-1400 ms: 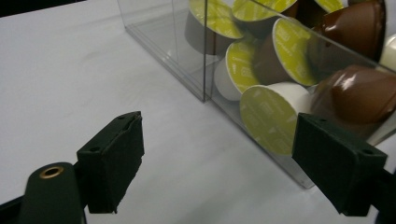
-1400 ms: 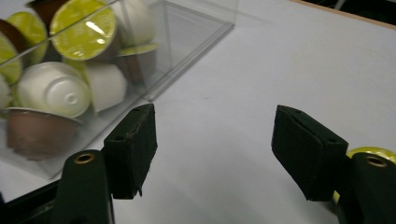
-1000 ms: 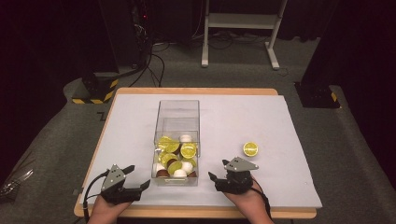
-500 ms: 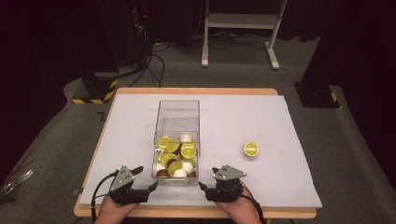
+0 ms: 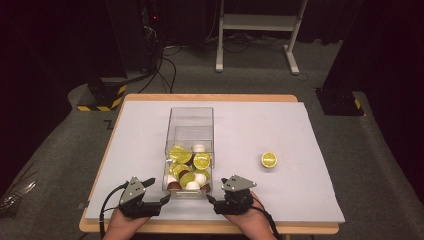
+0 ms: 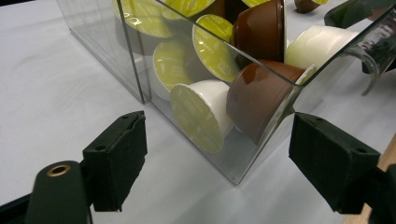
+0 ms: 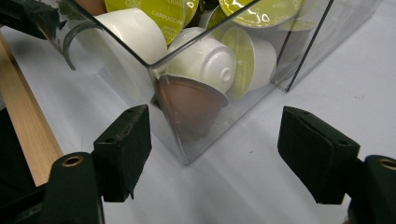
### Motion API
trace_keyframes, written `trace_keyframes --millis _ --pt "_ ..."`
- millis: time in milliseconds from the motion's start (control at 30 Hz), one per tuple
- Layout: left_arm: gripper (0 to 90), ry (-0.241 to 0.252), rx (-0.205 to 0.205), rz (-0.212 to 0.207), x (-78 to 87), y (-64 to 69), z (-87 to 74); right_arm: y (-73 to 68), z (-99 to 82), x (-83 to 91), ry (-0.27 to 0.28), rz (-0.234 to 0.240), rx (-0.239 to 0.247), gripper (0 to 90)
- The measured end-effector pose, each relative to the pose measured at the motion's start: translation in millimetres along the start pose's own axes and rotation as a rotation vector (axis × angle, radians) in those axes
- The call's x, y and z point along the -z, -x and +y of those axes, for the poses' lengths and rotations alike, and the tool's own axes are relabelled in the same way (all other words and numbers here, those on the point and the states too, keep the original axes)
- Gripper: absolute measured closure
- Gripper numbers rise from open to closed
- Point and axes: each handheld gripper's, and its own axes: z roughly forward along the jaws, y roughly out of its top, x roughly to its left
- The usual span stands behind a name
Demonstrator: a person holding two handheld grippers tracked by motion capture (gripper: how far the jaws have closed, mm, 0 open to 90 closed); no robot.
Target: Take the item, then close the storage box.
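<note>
"CAPPUCCINO" on a capsule lid [image 7: 161,11]

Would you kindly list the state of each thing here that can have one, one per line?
Clear box: upright, open-topped, partly filled with capsules.
Capsules in the box: piled loosely, tilted various ways.
Loose capsule: alone on the mat, right of the box.
Left gripper: open, jaws at the box's near left corner, holding nothing.
Right gripper: jaws just been opening, nothing between them but the box's near right corner, untouched.

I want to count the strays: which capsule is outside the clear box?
The green-lidded capsule lying alone on the white mat, right of the box. All other capsules sit inside the box.
</note>
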Motion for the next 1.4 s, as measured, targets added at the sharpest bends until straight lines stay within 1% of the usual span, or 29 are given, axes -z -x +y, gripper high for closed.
trace_keyframes --millis 33,200,267,333,367,467,567,600,633,667,733,767,800,867,900,967,1000,1067,1133,1167,1200,1233,1267,1300,1333,1400 --pt "19.3 0.002 0.0 -0.001 -0.1 0.0 0.0 1.9 1.0 -1.6 -0.002 0.015 -0.007 25.0" --pt "18.5 0.009 0.023 -0.017 -2.1 0.0 0.0 2.8 2.9 -2.7 -0.013 0.021 -0.002 24.3" --pt "18.5 0.0 0.001 -0.023 -2.9 -0.6 0.0 2.9 3.6 -2.8 -0.014 0.019 0.004 23.5" --pt "18.1 -0.003 0.003 -0.024 -4.2 -0.2 0.1 2.9 3.9 -2.5 -0.013 0.018 0.006 23.5" --pt "18.1 -0.009 -0.006 -0.024 -4.3 -0.9 0.5 3.0 4.2 -2.1 -0.01 0.018 0.006 23.6" --pt "17.9 -0.005 -0.001 -0.02 -4.8 -0.5 0.7 3.3 4.6 -1.7 -0.004 0.017 0.005 23.6" --pt "17.8 -0.007 -0.017 -0.014 -4.6 -0.3 1.4 4.1 4.9 -2.0 -0.004 0.02 0.005 23.6" --pt "17.6 0.002 -0.007 -0.009 -4.7 0.3 1.7 4.3 5.1 -2.1 -0.004 0.021 0.007 23.6" --pt "17.4 0.001 -0.008 -0.006 -3.8 -0.4 2.4 4.6 5.7 -2.0 -0.004 0.02 0.012 23.7" --pt "17.4 0.012 0.004 -0.004 -3.8 -0.7 2.8 5.1 6.6 -1.5 -0.006 0.021 0.015 23.7" --pt "17.6 0.016 0.007 0.005 -4.3 -4.2 4.0 8.9 9.3 0.7 -0.004 0.014 0.014 23.7" --pt "17.7 0.016 0.007 0.005 -4.3 -4.2 4.0 10.2 10.1 1.3 -0.002 0.014 0.007 23.6" --pt "17.7 0.022 0.016 0.007 -5.1 -4.7 4.4 10.2 10.1 1.3 -0.002 0.014 0.007 23.6" --pt "17.7 0.031 0.028 0.005 -6.5 -5.7 4.6 11.0 12.0 1.8 0.0 0.01 0.012 23.2" --pt "17.8 0.028 0.028 0.008 -7.4 -6.6 4.8 11.2 13.1 2.1 0.004 0.008 0.017 23.2" --pt "18.7 0.035 0.027 0.029 -8.1 -8.4 5.3 12.1 14.4 2.6 0.012 0.003 0.011 23.2" --pt "19.7 0.044 0.042 0.033 -8.5 -8.6 5.7 12.3 14.8 2.6 0.014 0.0 0.01 23.2" --pt "20.0 0.043 0.032 0.035 -8.5 -9.9 6.7 12.9 15.8 1.7 0.018 -0.006 0.013 22.0" --pt "20.0 0.048 0.034 0.039 -9.8 -9.3 6.2 13.2 16.3 1.5 0.018 -0.011 0.015 21.5" --pt "20.3 0.036 0.013 0.043 -10.2 -9.9 5.8 14.5 17.0 1.0 0.021 -0.014 0.015 21.4" --pt "20.3 0.033 0.011 0.046 -10.8 -9.3 5.5 15.1 17.3 0.7 0.023 -0.016 0.02 21.3" --pt "20.2 0.027 -0.002 0.049 -12.3 -8.2 5.6 15.5 17.6 0.6 0.025 -0.017 0.018 21.2" --pt "20.0 0.027 -0.002 0.049 -12.3 -8.2 5.6 15.5 17.6 0.6 0.025 -0.017 0.018 21.2" --pt "20.0 0.027 -0.006 0.058 -13.3 -7.6 5.8 16.1 17.8 0.3 0.027 -0.015 0.016 21.0" --pt "20.0 0.033 0.0 0.06 -14.0 -7.0 5.7 16.8 17.8 -0.4 0.03 -0.014 0.01 21.0" --pt "20.0 0.028 -0.003 0.063 -14.6 -7.2 5.7 17.1 17.9 -0.8 0.03 -0.014 0.007 21.0"
